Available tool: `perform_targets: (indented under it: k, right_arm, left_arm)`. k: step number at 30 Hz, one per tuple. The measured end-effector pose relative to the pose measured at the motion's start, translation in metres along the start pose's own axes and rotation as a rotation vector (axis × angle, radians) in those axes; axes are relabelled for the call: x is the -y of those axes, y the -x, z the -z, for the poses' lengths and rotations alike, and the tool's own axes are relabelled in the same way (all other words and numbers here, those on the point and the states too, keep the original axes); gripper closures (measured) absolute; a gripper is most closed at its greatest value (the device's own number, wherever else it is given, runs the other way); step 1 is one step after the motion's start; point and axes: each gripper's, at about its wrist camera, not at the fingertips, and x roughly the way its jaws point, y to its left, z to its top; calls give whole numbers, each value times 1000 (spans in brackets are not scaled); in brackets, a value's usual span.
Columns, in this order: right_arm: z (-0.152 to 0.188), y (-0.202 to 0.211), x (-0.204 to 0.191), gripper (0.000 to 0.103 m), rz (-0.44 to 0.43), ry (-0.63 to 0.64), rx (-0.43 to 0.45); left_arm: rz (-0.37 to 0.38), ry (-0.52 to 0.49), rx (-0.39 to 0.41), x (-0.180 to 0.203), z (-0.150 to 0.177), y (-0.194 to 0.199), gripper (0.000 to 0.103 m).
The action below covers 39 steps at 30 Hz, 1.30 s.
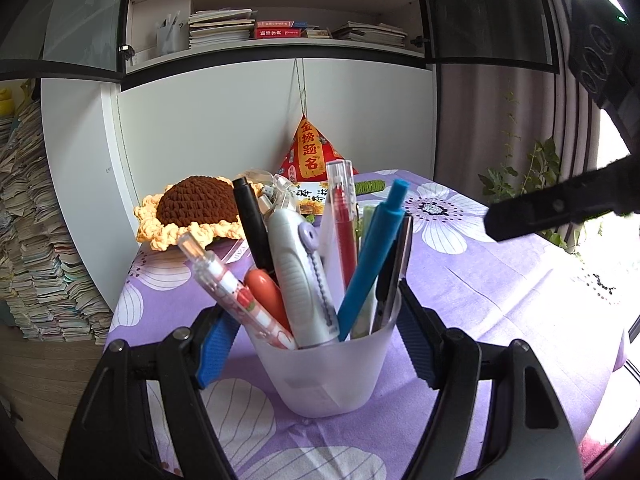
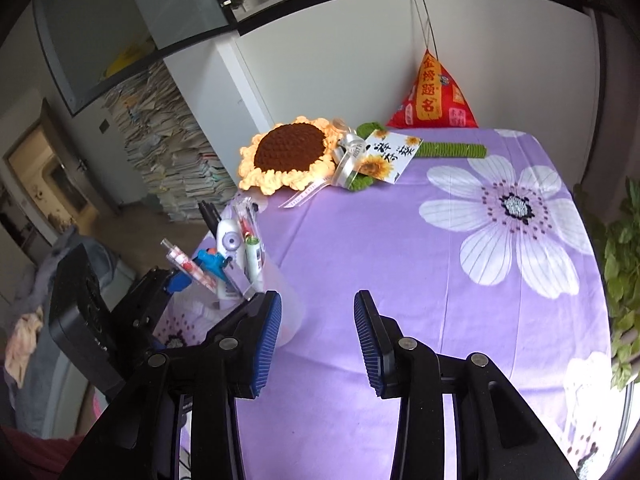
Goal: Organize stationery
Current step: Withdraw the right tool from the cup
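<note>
A translucent plastic cup (image 1: 328, 372) stands on the purple flowered tablecloth (image 1: 500, 292), near its left edge. My left gripper (image 1: 316, 334) is shut on the cup, one blue pad pressed against each side. In the cup stand a blue pen (image 1: 372, 264), a red pen (image 1: 344, 224), a black marker (image 1: 252, 224), a grey-white cutter (image 1: 300, 276), a pink patterned pen (image 1: 236, 292) and several others. My right gripper (image 2: 318, 312) hangs open over bare cloth just right of the cup (image 2: 290, 300), nothing between its pads. One of its black fingers (image 1: 560, 208) shows in the left wrist view.
At the back of the table lie a crochet sunflower (image 2: 288, 156) with a green stem (image 2: 452, 150), a sunflower card (image 2: 392, 156) and a red pyramid pouch (image 2: 432, 96). A leafy plant (image 2: 624, 260) stands past the right edge. Stacked books (image 2: 168, 152) rise off the table's left side.
</note>
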Motion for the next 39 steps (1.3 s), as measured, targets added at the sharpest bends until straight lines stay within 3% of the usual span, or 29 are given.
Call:
perform_targets:
  k: [5,13,28,39]
  right_arm:
    - [8,2,-2,64,-6,2,-15]
    - [20,12,8,64,16,-38,-16]
    - [43,39,66,64,55,-198,15]
    - [54,36,104,64,43,-278,13]
  left_arm:
    - [-51,-14,-7,9,-1,-1,31]
    - [-80,93,-38,10,-10,-9,33]
    - [-99,58,-13,66,-19,-23,34]
    - [-132,16,2,99,-43,-47,34]
